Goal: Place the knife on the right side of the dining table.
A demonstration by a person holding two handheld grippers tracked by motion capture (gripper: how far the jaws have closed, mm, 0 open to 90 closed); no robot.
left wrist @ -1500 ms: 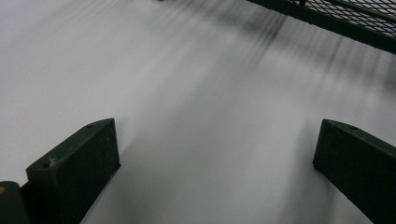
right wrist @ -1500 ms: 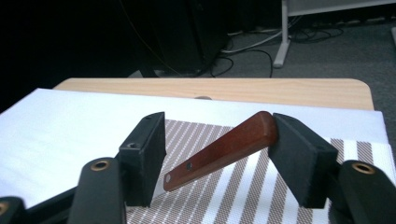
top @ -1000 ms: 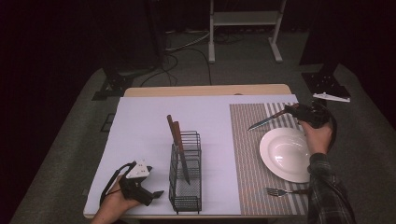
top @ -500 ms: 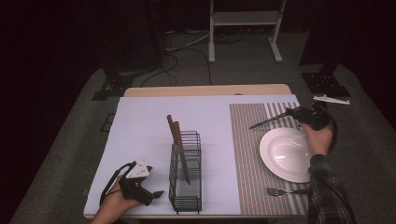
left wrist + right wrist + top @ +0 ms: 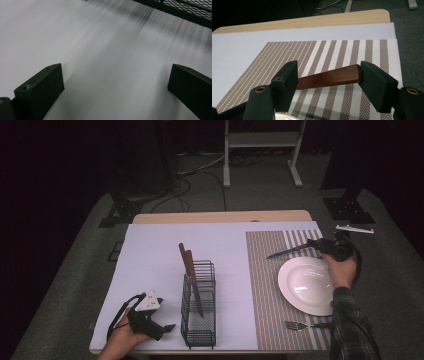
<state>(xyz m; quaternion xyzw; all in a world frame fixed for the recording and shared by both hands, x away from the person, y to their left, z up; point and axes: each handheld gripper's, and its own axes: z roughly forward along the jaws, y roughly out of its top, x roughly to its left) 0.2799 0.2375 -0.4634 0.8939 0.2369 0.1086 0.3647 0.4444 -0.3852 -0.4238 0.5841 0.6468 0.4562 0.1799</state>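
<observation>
Little has changed since a second ago: the knife (image 5: 290,252) points slightly lower over the mat (image 5: 265,285). The left gripper (image 5: 167,327) rests on the white sheet (image 5: 150,255), jaws spread wide and empty, just beside the rack (image 5: 200,307). The right gripper (image 5: 320,246) grasps the knife's wooden handle (image 5: 332,77) lengthwise, just behind the plate (image 5: 307,285); a fork (image 5: 300,325) lies nearer the person.
</observation>
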